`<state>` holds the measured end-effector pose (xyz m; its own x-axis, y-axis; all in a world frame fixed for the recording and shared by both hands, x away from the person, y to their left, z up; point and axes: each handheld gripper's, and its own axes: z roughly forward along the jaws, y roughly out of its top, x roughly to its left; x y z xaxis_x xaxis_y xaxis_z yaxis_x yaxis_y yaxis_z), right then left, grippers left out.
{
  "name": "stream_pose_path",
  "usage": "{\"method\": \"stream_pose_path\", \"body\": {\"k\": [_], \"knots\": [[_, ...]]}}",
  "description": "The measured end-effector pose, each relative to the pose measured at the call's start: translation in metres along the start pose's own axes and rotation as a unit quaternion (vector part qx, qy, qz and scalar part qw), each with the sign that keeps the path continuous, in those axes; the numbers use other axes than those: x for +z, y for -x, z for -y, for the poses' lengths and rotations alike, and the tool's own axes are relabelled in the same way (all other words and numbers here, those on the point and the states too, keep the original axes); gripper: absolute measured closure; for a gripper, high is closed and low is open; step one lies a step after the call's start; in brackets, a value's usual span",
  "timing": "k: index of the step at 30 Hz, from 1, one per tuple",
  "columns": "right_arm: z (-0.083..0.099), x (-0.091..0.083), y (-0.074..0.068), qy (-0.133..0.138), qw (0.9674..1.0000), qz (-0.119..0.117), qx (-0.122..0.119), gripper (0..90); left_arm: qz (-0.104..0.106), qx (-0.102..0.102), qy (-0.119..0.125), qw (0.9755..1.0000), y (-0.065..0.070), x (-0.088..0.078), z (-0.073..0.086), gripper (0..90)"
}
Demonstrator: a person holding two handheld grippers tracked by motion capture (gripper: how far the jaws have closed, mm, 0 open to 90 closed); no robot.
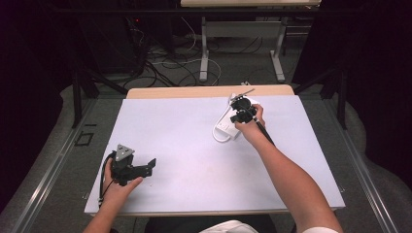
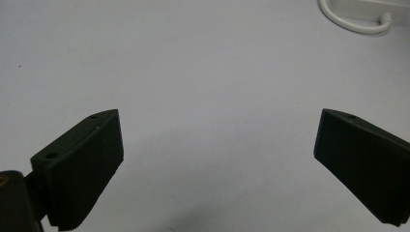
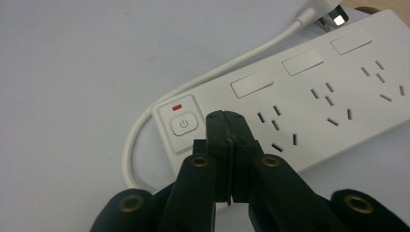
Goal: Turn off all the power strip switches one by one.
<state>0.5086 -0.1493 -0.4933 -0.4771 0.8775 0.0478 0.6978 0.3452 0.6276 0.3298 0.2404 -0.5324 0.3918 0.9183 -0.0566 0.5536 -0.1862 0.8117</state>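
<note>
One rigid, light power strip (slick plastic): the right gripper, jaws pressed together, hovers beside its power button, best pressed squarely.

The place reads as a lab or recording room set up for experiments. A plain white-topped table with a pale wooden edge stands alone on a grey carpeted floor, fenced in by black curtains hung on dark metal stands. Behind it, tangled black and white cables run across the floor beside dark equipment with a small red light, and a second desk on grey metal legs stands further back.
</note>
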Motion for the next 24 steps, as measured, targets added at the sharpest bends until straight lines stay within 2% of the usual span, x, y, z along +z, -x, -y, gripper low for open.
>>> {"method": "stream_pose_path", "body": {"k": [11, 12, 14, 16, 19, 20, 21, 22, 23, 24], "knots": [[-0.008, 0.015, -0.01, -0.01, 1.0, 0.002, -0.001, 90.0, -0.001, 0.003, -0.002, 1.0, -0.001, 0.0, 0.0, 3.6], [-0.008, 0.017, -0.011, -0.012, 0.9999, -0.002, 0.005, 90.0, -0.001, 0.003, -0.005, 1.0, -0.001, -0.001, 0.0, 3.6], [-0.008, 0.02, -0.012, -0.014, 0.9999, -0.004, 0.002, 90.0, -0.001, 0.002, -0.005, 1.0, -0.001, -0.001, 0.0, 3.6], [-0.007, 0.025, -0.013, -0.022, 0.9997, -0.01, 0.002, 90.0, -0.001, 0.003, -0.005, 1.0, -0.001, -0.001, 0.0, 3.7], [-0.006, 0.027, -0.014, -0.034, 0.9994, -0.007, 0.008, 90.0, -0.001, 0.002, -0.002, 1.0, -0.001, -0.001, 0.0, 3.8], [-0.005, 0.03, -0.014, -0.029, 0.9995, -0.007, 0.006, 90.0, -0.001, 0.003, -0.006, 1.0, -0.001, -0.001, 0.0, 3.8], [-0.004, 0.035, -0.016, -0.018, 0.9995, -0.015, 0.022, 90.0, -0.001, 0.004, -0.005, 1.0, -0.001, -0.001, 0.0, 3.8], [-0.004, 0.035, -0.016, -0.018, 0.9995, -0.015, 0.022, 90.0, 0.0, 0.003, -0.004, 1.0, -0.001, -0.001, 0.0, 3.8], [-0.004, 0.034, -0.014, -0.031, 0.9995, -0.011, 0.004, 90.0, 0.0, 0.004, -0.004, 1.0, -0.001, -0.001, 0.0, 3.8], [-0.005, 0.035, -0.017, -0.035, 0.9992, -0.01, 0.016, 90.0, 0.0, 0.003, -0.005, 1.0, -0.001, -0.001, 0.0, 3.8]]}}
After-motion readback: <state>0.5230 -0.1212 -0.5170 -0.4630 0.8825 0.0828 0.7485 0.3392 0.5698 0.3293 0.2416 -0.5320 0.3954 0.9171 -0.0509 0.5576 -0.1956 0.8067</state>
